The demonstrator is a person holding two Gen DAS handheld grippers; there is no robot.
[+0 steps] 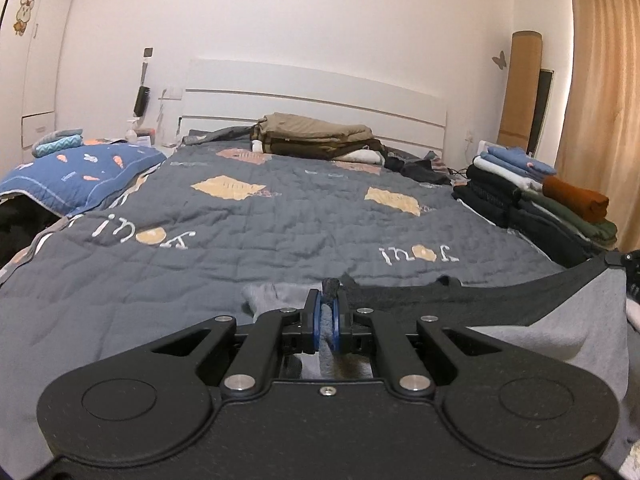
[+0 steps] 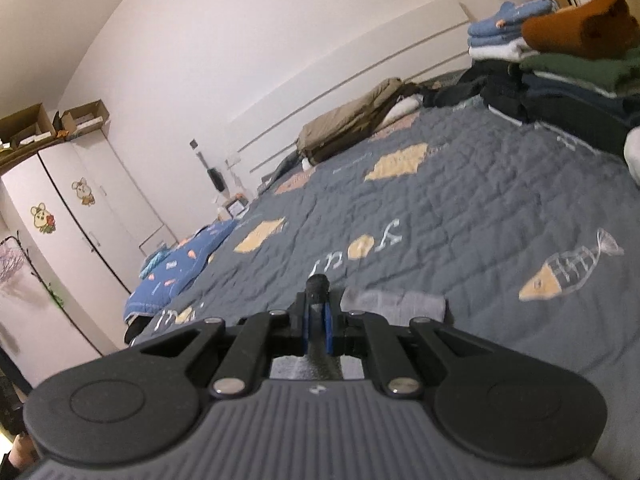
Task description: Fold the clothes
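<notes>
A grey garment with a dark trimmed edge (image 1: 520,320) hangs stretched above the near end of the bed. My left gripper (image 1: 328,304) is shut on a bunched corner of that dark edge, which pokes up between the blue pads (image 1: 316,320). The taut edge runs right to the other gripper's tip (image 1: 624,260). In the right wrist view my right gripper (image 2: 317,312) is shut on the garment's other corner, a dark roll standing up between its jaws. A grey fold of the garment (image 2: 400,304) lies just past it. Most of the garment is hidden below both grippers.
A grey quilt (image 1: 280,216) with fish and letter prints covers the bed. Folded clothes stacks (image 1: 540,200) sit along its right side, a tan and brown pile (image 1: 316,136) by the white headboard. A blue pillow (image 1: 80,176) lies at left. White wardrobes (image 2: 72,232) stand beyond.
</notes>
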